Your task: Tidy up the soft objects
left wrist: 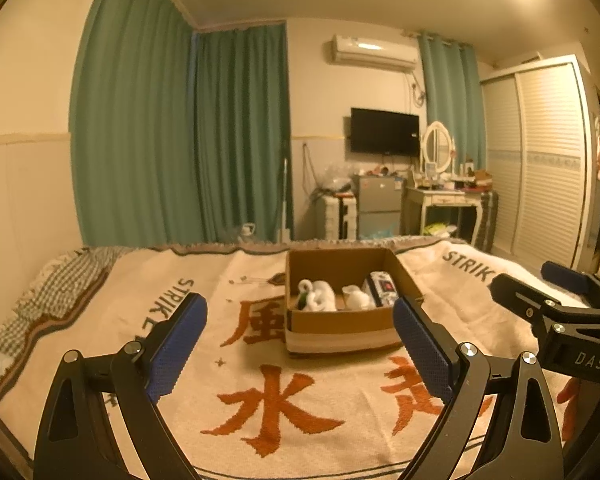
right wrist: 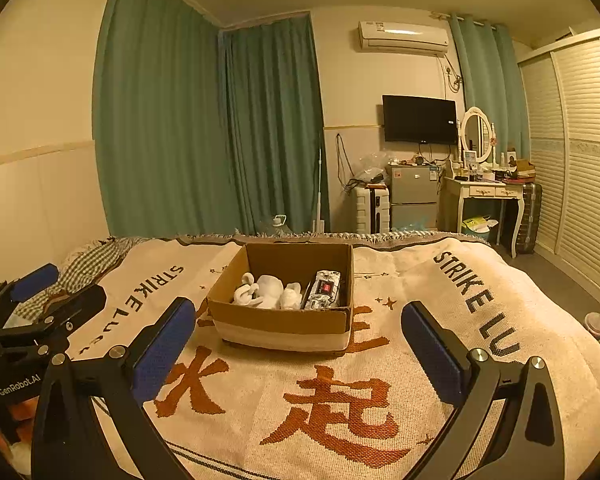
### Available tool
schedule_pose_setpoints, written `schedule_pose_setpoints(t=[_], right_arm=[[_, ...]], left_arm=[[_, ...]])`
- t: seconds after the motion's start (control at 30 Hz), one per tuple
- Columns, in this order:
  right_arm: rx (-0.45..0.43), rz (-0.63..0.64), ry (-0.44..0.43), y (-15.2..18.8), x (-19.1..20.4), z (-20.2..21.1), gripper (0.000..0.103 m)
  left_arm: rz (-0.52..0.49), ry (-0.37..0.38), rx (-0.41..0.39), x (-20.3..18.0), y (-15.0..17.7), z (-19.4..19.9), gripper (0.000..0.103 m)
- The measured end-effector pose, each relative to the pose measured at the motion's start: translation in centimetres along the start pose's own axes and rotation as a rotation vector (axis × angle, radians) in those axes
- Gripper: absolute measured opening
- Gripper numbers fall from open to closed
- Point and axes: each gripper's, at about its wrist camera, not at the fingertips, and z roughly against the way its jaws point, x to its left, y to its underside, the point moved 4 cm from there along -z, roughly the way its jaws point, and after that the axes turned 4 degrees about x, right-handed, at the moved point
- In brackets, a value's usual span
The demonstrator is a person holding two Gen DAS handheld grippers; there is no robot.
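Left hand-held gripper (left wrist: 300, 344) hung wide and empty, near side of the cardboard box (right wrist: 284, 322) on the bed. White soft items (right wrist: 266, 290) already lay inside it, patterned pack (right wrist: 325, 289) at their right. Right hand-held gripper (right wrist: 298, 354) equally wide, empty. Risk: light box could slide on the blanket (right wrist: 340, 408) if nudged.

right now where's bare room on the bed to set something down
Free: cream woven blanket between the open brown cardboard box and both open hand-held grippers, plus its right side. Crowded: inside the box, white rolled soft items and a patterned pouch.
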Motion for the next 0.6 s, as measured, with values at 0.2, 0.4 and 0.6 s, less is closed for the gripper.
schedule_pose_setpoints(t=[0.2,0.4,0.6], right_arm=[[0.0,-0.007,0.004,-0.03,-0.13,-0.11,0.103],[0.001,-0.01,0.004,-0.01,-0.19,-0.16,0.103],[0.002,-0.014,0.005,0.15,-0.15,-0.27,0.103]], left_arm=[[-0.005,-0.002,-0.001,-0.2,-0.06,0.11,0.096],[-0.009,-0.008,0.001,-0.27,-0.12,0.2,0.096],[-0.012,-0.011,0.002,-0.41,-0.15,0.24,0.096]])
